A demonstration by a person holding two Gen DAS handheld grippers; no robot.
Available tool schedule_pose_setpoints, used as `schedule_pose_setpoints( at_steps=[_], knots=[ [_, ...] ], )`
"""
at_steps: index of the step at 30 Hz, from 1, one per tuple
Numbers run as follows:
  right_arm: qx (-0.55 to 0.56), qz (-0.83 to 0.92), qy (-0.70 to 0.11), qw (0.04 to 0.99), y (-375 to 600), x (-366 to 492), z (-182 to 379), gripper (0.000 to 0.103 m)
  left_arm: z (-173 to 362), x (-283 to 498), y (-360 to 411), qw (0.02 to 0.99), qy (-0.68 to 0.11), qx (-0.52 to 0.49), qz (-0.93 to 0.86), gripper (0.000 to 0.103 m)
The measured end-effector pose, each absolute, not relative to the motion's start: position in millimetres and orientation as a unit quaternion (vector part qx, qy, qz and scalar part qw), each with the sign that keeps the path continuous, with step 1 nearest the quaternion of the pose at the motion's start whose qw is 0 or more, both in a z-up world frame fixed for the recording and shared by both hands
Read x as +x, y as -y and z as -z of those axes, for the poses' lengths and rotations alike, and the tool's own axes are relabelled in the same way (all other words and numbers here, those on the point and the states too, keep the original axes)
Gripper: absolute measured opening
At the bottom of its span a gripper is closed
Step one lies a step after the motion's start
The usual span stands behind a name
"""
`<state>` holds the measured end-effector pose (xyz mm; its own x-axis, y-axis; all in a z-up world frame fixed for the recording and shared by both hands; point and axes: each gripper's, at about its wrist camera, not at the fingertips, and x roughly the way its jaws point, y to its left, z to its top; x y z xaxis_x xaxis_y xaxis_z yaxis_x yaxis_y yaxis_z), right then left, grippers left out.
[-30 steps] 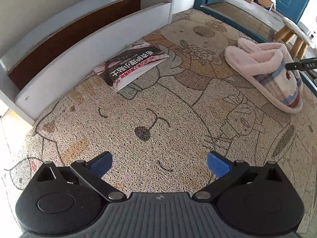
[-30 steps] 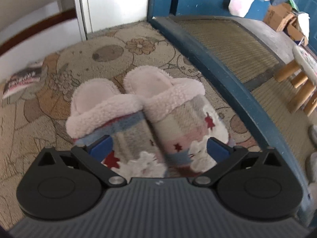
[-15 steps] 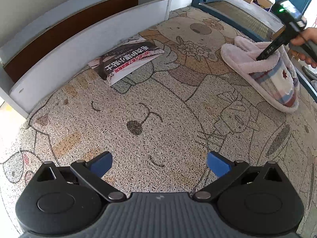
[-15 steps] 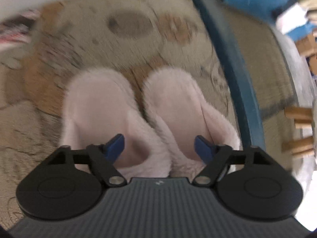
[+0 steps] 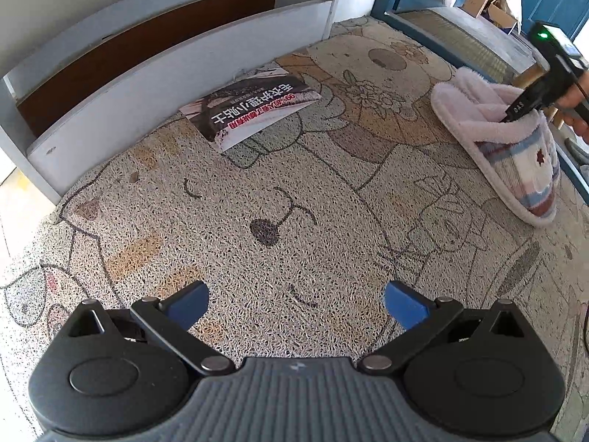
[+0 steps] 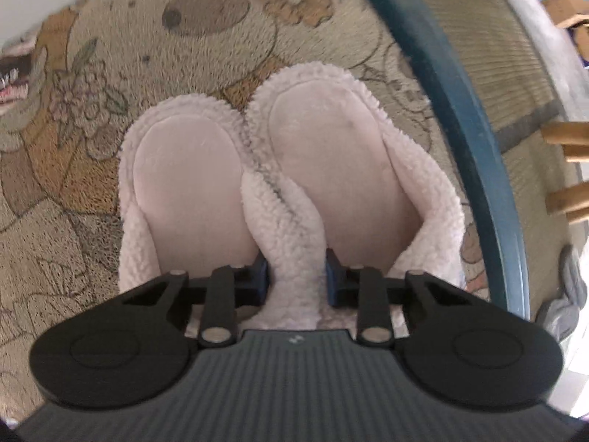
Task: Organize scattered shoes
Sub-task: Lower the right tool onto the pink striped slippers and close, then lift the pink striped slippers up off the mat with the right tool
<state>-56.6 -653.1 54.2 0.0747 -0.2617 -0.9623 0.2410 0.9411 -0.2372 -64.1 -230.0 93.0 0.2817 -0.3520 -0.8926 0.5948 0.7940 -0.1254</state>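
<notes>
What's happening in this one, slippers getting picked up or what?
Yes. The right gripper has just closed on the fluffy inner edges of the two pink slippers, pinching both together where they sit side by side on the cartoon mat. The left gripper hangs open over bare mat, holding nothing. A booklet lies by the shelf.

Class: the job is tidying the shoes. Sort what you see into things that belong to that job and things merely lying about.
Part of the job:
- slippers, inner walls pinched together
- right gripper, gripping them
- left gripper, open, idle

Lying about:
- leaflet
- mat
- stool legs
</notes>
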Motion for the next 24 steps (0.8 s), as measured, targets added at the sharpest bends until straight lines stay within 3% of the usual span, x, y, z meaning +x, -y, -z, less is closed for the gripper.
schedule_pose_setpoints(
  at_steps=[16, 20, 24],
  knots=[
    [0.037, 0.064, -0.672, 0.737, 533, -118, -127, 0.025, -106, -62, 206, 0.801, -0.51, 0.105, 0.297, 0.102],
    [0.045, 0.03, -0.685, 0.726, 493, -118, -116, 0.027, -105, -62, 201, 0.8, -0.515, 0.098, 0.293, 0.102],
    [0.053, 0.047, -0.695, 0.716, 477, -101, -69, 0.03, -106, -60, 195, 0.801, -0.514, 0.097, 0.292, 0.102]
  ],
)
